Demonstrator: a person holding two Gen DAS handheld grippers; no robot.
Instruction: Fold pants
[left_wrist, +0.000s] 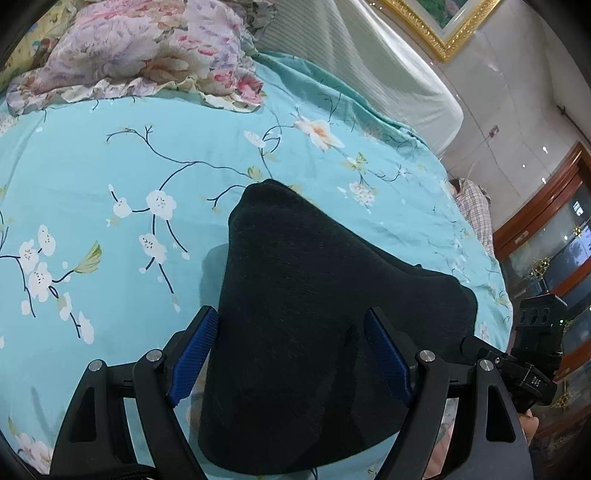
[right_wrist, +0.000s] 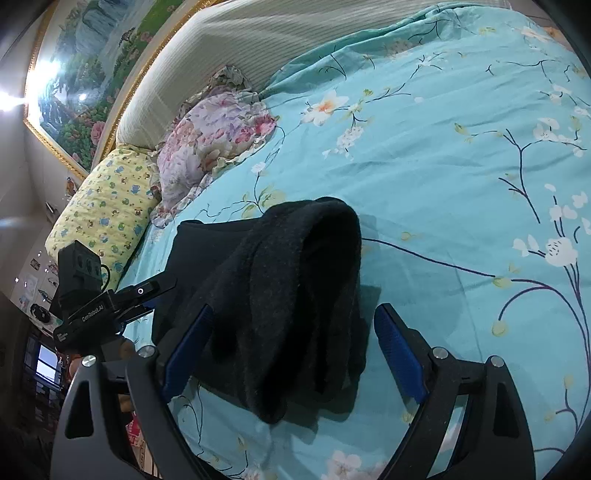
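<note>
The black pants (left_wrist: 314, 314) lie bunched on the turquoise floral bedsheet (left_wrist: 110, 166). In the left wrist view my left gripper (left_wrist: 291, 317) is open, its blue pads either side of the pants' near end, which covers the gap between them. In the right wrist view the pants (right_wrist: 288, 295) form a folded heap. My right gripper (right_wrist: 293, 317) is open around the heap, with the right pad clear of the cloth. The other gripper (right_wrist: 110, 299) shows at the heap's left side, and likewise at the right edge of the left wrist view (left_wrist: 517, 354).
A floral pink blanket (left_wrist: 140, 55) and a yellow patterned pillow (right_wrist: 107, 214) lie at the head of the bed. A ribbed white headboard (left_wrist: 369, 55) and a gold-framed painting (right_wrist: 92, 74) stand behind. A wooden cabinet (left_wrist: 554, 240) stands beside the bed.
</note>
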